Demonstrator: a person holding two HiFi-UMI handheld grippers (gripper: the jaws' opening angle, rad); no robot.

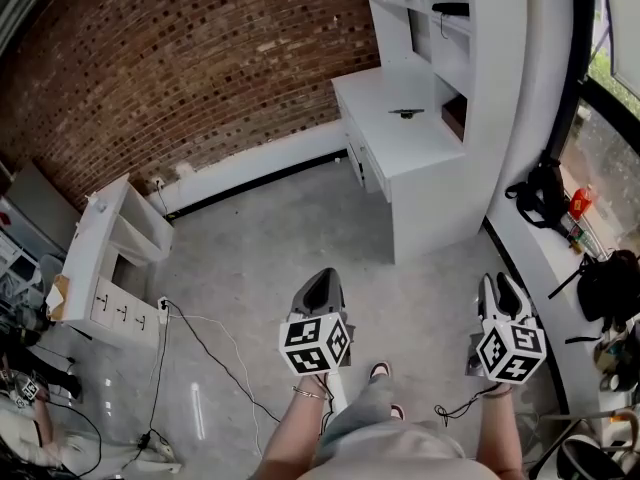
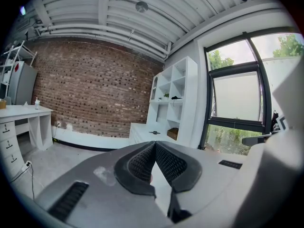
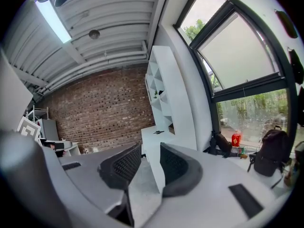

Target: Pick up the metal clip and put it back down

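Nearest the camera, the person's forearms hold both tools low in front of the body, level with each other and pointing forward over the bare floor. The left hand-held gripper has its jaws pressed together at the tips, with nothing between them. The right hand-held gripper has its jaws apart and holds nothing; through the gap its own view shows only floor and the front of the white counter.

That counter stands well ahead, across open floor, against the tall white shelves. The metal clip lies on its top, toward the back edge beside the shelves and apart from everything else there. It is small and dark. Its long axis seems to run across the line of approach, though it is too small to be sure.

The clip lies straight ahead of the gap between the two tools, so neither is clearly nearer. The right one, already open, looks better placed to take it. The person would first have to walk to the counter, and the arm would then reach forward and down over the top.

Behind it all runs the brick wall.
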